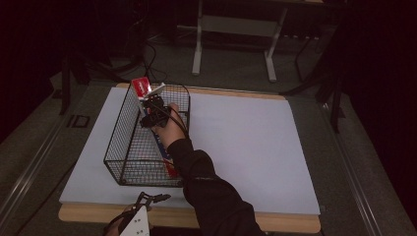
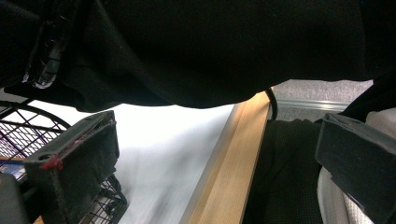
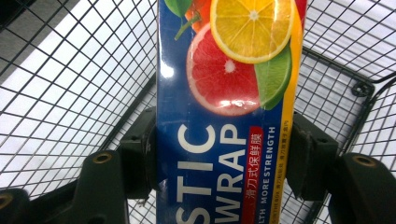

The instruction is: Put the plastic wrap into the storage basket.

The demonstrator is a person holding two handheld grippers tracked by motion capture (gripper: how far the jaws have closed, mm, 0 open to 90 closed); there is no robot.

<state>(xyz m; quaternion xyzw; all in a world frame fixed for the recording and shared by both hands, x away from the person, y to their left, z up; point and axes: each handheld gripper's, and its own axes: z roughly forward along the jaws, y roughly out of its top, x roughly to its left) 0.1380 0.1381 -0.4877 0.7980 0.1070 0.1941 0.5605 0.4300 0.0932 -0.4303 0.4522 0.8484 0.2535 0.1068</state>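
Glossy printed wrap box (image 3: pixel 224 116), black wire basket (image 1: pixel 129 142), probably wooden table edge (image 2: pixel 229 177)

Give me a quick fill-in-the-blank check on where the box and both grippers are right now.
1. The plastic wrap box sits between the fingers of the ____ gripper.
2. The box is being lowered into a black wire ____.
3. The left gripper, with nothing between its fingers, hovers at the table's ____ edge.
4. The fruit slices printed on the box are orange, grapefruit and ____.

Missing words: right; basket; near; lime
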